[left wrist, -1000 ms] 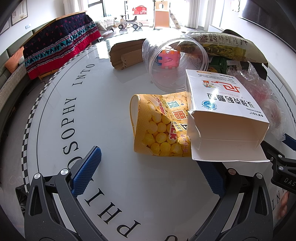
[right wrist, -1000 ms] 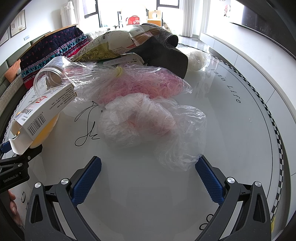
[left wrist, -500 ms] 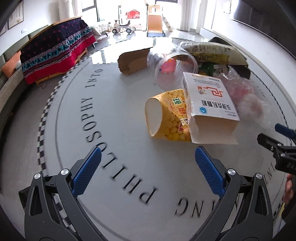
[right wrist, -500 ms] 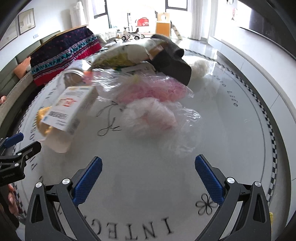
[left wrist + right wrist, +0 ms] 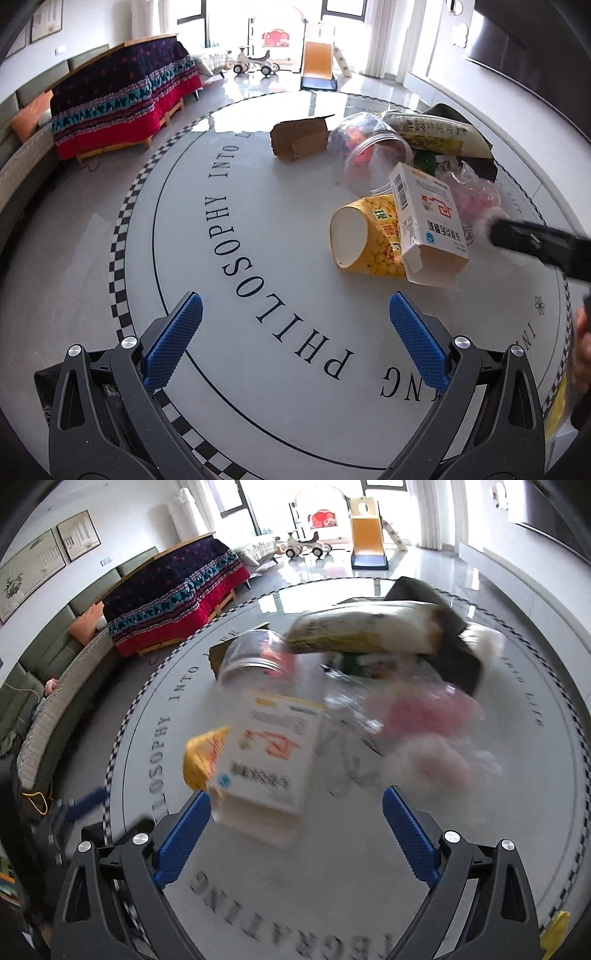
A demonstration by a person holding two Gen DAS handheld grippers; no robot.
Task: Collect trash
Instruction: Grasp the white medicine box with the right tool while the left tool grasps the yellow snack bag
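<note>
A round white table (image 5: 110, 236) is printed with black lettering and a chequered border. Beyond it, a dark patterned blanket with a red hem (image 5: 122, 96) is draped over a low bench, and a toy slide (image 5: 318, 62) is seen near bright windows.

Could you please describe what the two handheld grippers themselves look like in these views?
Both the left gripper and the right gripper look alike: two black, skeletal, triangular-cutout fingers with silver round bolt heads, each tipped with a blue pad with a fine dimpled texture. No cables show.
</note>
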